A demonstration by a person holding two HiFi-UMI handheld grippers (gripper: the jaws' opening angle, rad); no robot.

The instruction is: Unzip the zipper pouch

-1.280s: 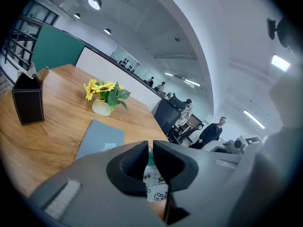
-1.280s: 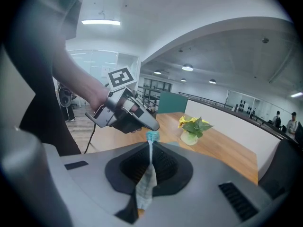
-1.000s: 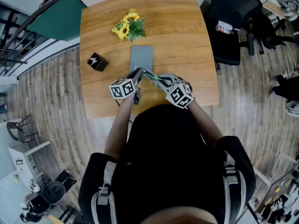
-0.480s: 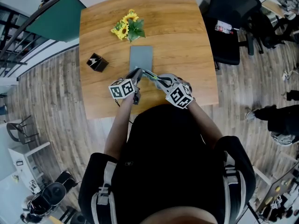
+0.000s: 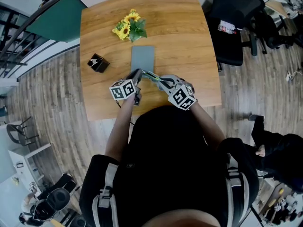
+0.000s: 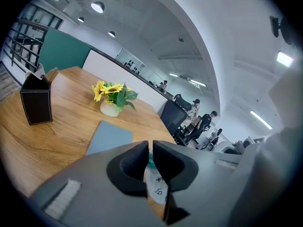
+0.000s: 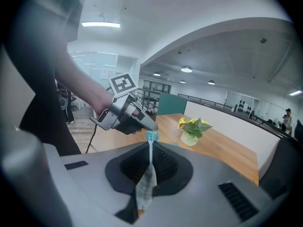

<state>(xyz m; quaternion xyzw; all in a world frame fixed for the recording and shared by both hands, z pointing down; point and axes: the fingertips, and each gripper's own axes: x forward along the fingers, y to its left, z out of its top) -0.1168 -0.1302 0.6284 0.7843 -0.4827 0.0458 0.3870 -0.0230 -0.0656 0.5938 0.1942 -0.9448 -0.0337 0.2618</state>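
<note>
Standing over a square wooden table (image 5: 189, 41), the person holds both tools just above its near edge. On the top sit a pot of sunflowers (image 5: 129, 25), a grey mat (image 5: 143, 58) and, off to the left, a small black box (image 5: 98, 63). Plank flooring (image 5: 57, 93) runs around it, with black office chairs (image 5: 232, 13) to the right.

Since a second ago the grippers have hardly shifted. Only a passer-by (image 5: 279, 150) on the right has walked further along the floor.

From above, the pouch is little more than a greenish sliver. The left gripper (image 5: 137, 74) shows in its own view pinching the pale printed zipper pouch (image 6: 158, 188), jaws almost touching. The right gripper (image 5: 147, 74) is clamped on the pouch's cloth edge. Its view alone shows the teal zipper end (image 7: 151, 136) sticking up right at the left gripper's nose.
</note>
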